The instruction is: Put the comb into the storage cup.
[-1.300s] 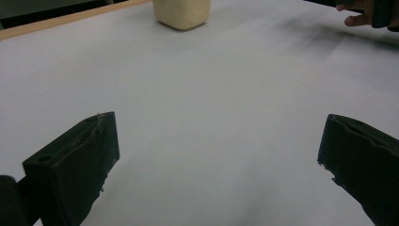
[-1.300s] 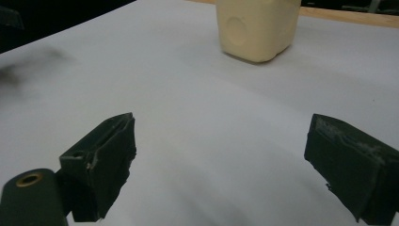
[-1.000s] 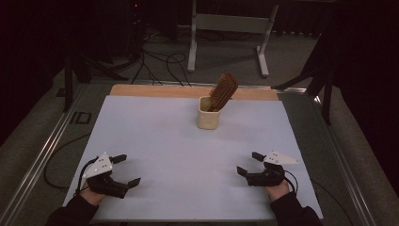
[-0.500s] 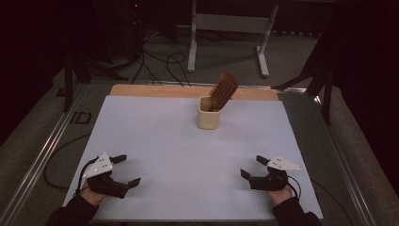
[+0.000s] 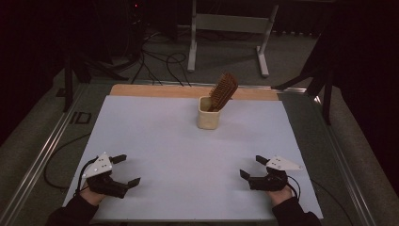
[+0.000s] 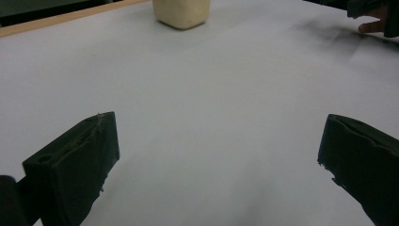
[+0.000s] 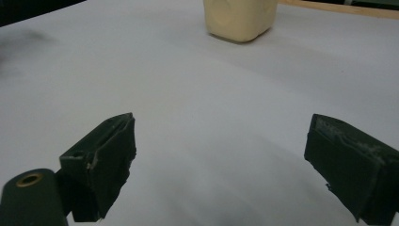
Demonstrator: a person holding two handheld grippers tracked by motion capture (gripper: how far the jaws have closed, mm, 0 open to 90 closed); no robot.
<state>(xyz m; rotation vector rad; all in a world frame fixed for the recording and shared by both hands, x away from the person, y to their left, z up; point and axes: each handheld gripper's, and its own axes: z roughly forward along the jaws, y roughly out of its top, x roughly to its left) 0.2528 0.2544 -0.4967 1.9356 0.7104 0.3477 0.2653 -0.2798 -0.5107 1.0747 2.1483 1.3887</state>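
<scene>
A cream cup [image 5: 208,113] stands near the far middle of the white table sheet [image 5: 164,141], with a brown hairbrush [image 5: 223,91] leaning out of it to the right. The cup's base [image 6: 181,11] lies far ahead in the left gripper view, and the cup [image 7: 240,18] likewise in the right gripper view. My left gripper [image 5: 128,170] rests at the near left, open, nothing between its jaws. At the near right my right gripper [image 5: 252,167] is open too, and empty. Both are far from the cup.
A wooden strip [image 5: 155,91] borders the sheet's far edge. Metal rails [image 5: 42,155] run along the table's sides. Behind the table stand a metal frame [image 5: 226,28] and loose cables [image 5: 155,61] on the floor. The other hand [image 6: 374,19] appears at the left gripper view's top right.
My right gripper has drawn slightly back toward the near edge and a little to the right. The left gripper, cup and brush have stayed put.
</scene>
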